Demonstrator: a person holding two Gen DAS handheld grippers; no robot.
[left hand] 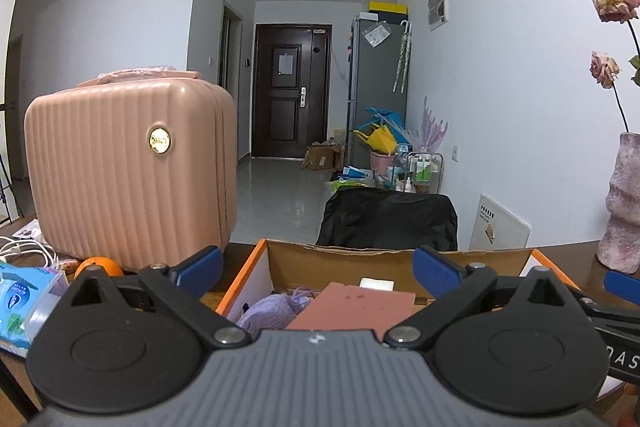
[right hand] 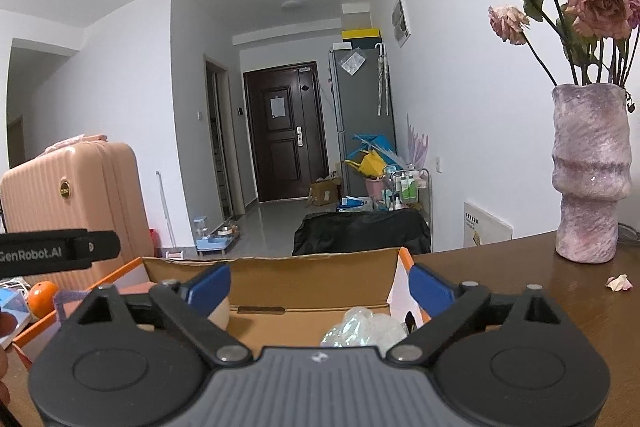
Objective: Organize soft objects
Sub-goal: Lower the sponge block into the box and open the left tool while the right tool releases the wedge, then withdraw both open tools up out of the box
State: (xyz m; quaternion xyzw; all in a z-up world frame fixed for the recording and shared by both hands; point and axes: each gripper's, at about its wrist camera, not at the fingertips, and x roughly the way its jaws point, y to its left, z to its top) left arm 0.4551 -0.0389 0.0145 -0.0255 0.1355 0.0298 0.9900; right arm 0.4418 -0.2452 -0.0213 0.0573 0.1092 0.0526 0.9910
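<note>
I hold both the left gripper [left hand: 318, 269] and right gripper [right hand: 320, 287] with jaws spread over the cardboard box [left hand: 352, 259], where purple yarn [left hand: 272, 311] and crumpled plastic [right hand: 362, 329] lie gathered.

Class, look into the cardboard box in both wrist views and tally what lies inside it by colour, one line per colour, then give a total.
Inside the cardboard box:
Purple: 1, the yarn-like bundle
Reddish-brown: 1, the flat slab
White: 1, the small block
Clear: 1, the crumpled plastic wrap
Total: 4 visible; the grippers hide part of the box.
</note>
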